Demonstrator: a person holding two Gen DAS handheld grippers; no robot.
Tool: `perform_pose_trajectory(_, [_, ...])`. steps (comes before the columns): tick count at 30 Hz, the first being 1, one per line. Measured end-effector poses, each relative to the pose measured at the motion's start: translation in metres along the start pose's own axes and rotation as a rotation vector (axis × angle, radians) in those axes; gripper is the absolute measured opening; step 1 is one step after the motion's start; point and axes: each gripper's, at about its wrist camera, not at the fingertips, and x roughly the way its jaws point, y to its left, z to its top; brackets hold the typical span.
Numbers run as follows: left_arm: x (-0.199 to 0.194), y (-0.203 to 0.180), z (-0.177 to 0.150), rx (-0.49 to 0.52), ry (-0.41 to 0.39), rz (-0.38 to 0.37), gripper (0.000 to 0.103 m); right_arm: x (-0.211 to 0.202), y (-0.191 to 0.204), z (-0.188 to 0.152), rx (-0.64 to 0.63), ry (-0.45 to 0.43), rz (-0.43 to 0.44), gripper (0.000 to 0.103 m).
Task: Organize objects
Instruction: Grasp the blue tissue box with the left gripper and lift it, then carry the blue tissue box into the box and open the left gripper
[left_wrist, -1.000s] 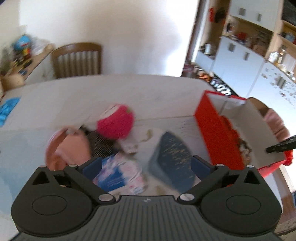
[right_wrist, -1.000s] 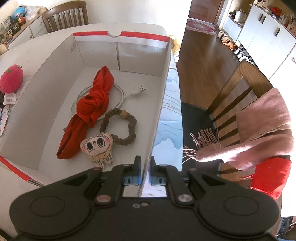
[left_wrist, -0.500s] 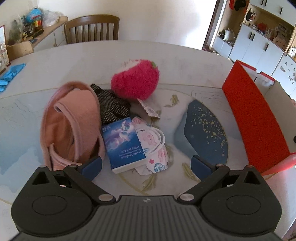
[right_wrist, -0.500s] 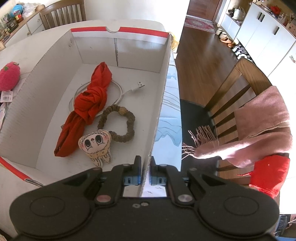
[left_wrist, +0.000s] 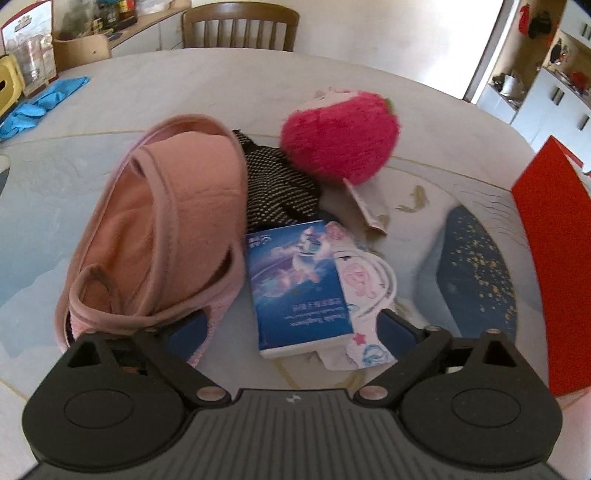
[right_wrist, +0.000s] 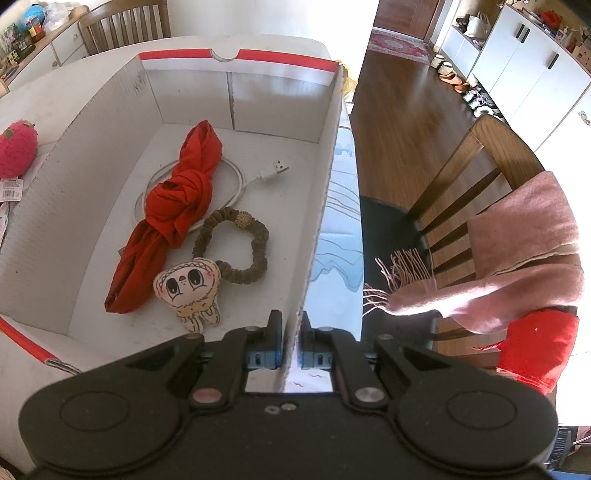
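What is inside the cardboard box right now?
In the cardboard box: a knotted red cloth, a white USB cable partly under it, a brown scrunchie and a small plush face charm. The near corner is hidden.

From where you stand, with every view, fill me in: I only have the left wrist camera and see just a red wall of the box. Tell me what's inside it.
Observer: A knotted red cloth, a white cable, a brown scrunchie and a small plush face lie in the box.
Operator: Report the right gripper.
Observer: The right gripper is shut on the box's near-right wall, one finger inside, one outside.
Operator: Tell me what's beyond that wall.
Observer: A wooden chair draped with a pink scarf.
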Motion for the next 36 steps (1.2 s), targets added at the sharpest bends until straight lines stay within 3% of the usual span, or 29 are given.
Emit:
perform_pose_trajectory(2, [0.001, 0.002, 0.000, -0.003, -0.002, 0.014, 0.082, 0.000, 0.000, 0.000, -0.001, 0.001, 0.000, 0.006])
perform_pose_trajectory(6, [-0.001, 0.003, 0.000, 0.000, -0.008, 0.024, 0.070, 0.000, 0.000, 0.000, -0.002, 0.001, 0.001, 0.006])
perform_pose_trajectory(9, [-0.002, 0.003, 0.000, 0.006, -0.006, 0.031, 0.049, 0.001, 0.001, 0.000, -0.003, 0.000, -0.002, 0.006])
perform_pose_trajectory(23, [-0.038, -0.012, -0.010, 0.004, -0.023, -0.053, 0.049, 0.000, 0.002, 0.000, -0.014, -0.006, 0.000, 0.005])
perform_pose_trajectory(30, [-0.068, -0.036, -0.009, 0.026, -0.011, -0.128, 0.049, 0.000, 0.002, 0.000, -0.014, -0.006, 0.002, 0.005])
perform_pose_trajectory(36, [-0.090, -0.070, -0.007, 0.105, -0.027, -0.207, 0.049, -0.002, 0.002, -0.002, -0.015, -0.009, 0.012, 0.006])
